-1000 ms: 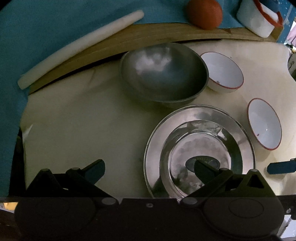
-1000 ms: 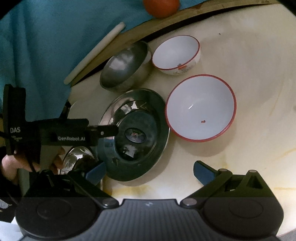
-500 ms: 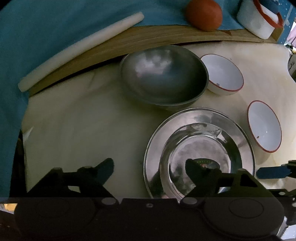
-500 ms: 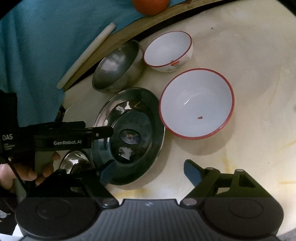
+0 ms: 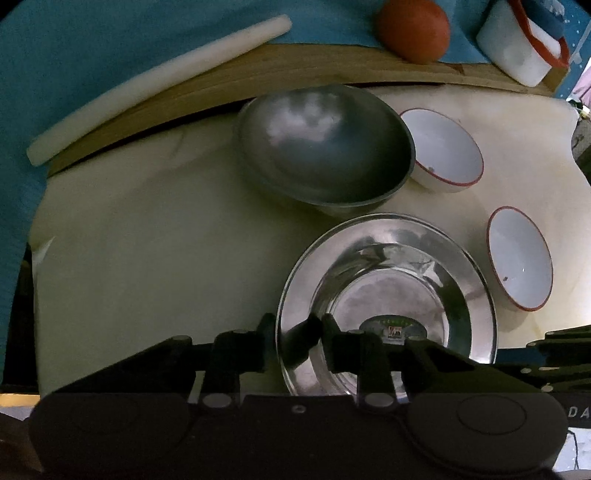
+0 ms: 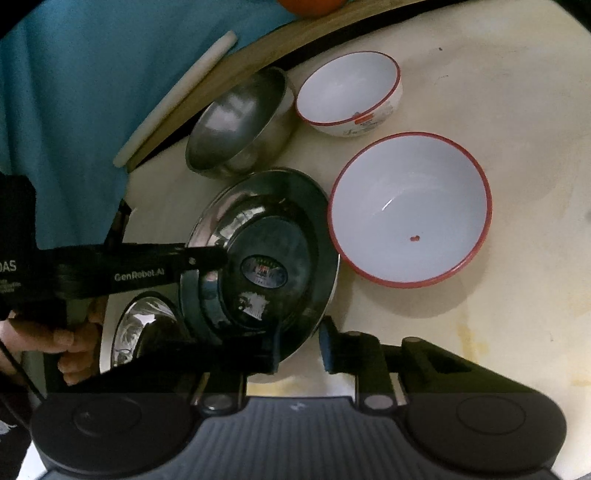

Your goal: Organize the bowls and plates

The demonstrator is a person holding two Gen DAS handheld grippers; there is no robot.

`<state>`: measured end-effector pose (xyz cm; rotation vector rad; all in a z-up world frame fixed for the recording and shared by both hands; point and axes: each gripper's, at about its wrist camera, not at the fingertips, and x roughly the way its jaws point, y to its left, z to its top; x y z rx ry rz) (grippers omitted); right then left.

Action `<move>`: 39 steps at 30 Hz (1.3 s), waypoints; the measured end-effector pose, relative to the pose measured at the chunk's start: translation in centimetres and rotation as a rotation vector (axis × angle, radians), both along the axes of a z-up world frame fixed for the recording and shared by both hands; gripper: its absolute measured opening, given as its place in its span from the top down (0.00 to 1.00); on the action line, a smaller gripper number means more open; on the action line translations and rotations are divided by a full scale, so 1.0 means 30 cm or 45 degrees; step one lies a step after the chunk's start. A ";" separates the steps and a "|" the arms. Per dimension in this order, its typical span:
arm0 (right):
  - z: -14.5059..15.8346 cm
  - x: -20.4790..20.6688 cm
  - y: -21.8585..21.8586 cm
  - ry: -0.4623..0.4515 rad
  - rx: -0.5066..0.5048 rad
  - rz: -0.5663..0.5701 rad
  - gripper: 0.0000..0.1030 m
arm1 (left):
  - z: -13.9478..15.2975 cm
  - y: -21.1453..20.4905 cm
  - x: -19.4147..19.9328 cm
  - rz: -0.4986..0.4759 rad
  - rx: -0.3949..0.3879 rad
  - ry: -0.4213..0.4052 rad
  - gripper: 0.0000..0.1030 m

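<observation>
We are closing both sets of fingers on the rim of the steel plate (image 5: 476, 295), which is sitting on the cream-covered bench (image 5: 147, 258) with a shiny steel bowl (image 5: 388, 295) nested in it. The left gripper (image 5: 295, 332) is straddling the plate's left edge, one finger outside the rim and the other inside it, and the jaws are closing with the rim between them; we cannot tell whether the pads are pressing yet. The right gripper (image 6: 299, 347) is doing the same at the plate's (image 6: 317, 236) near edge, jaws closing with the rim between them, one finger reaching under the plate and the other standing just clear on the bench side.

Just beyond the left fingers, a dull steel bowl (image 5: 325, 147) is standing against the plate's far rim. To the right of it a small white bowl with a red rim (image 5: 443, 151) is sitting, and a larger white bowl with a red rim (image 6: 410, 210) is lying just ahead and to the right of the right fingers, close beside the plate. Another shiny steel piece (image 6: 140, 325) is showing to the left of the right fingers, near the person's hand (image 6: 70, 343) holding the other gripper. Far past the fingers, a white rod (image 5: 147, 92), an orange ball (image 5: 413, 27) and a white mug (image 5: 517, 51) are resting on blue cloth (image 5: 92, 48).
</observation>
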<state>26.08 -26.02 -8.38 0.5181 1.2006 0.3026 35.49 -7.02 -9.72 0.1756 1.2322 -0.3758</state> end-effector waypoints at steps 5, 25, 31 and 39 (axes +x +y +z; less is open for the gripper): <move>0.017 0.009 0.010 -0.021 -0.021 0.072 0.77 | 0.020 0.009 -0.012 0.040 -0.006 -0.013 0.74; 0.113 0.041 -0.013 -0.102 -0.001 0.064 0.79 | 0.189 0.053 -0.051 0.148 -0.087 -0.173 0.75; 0.157 0.018 0.045 -0.128 0.010 0.144 0.79 | 0.236 0.149 -0.119 0.223 -0.095 -0.186 0.76; 0.160 -0.014 0.200 -0.092 0.015 0.366 0.78 | 0.238 0.262 -0.268 0.304 0.020 -0.134 0.76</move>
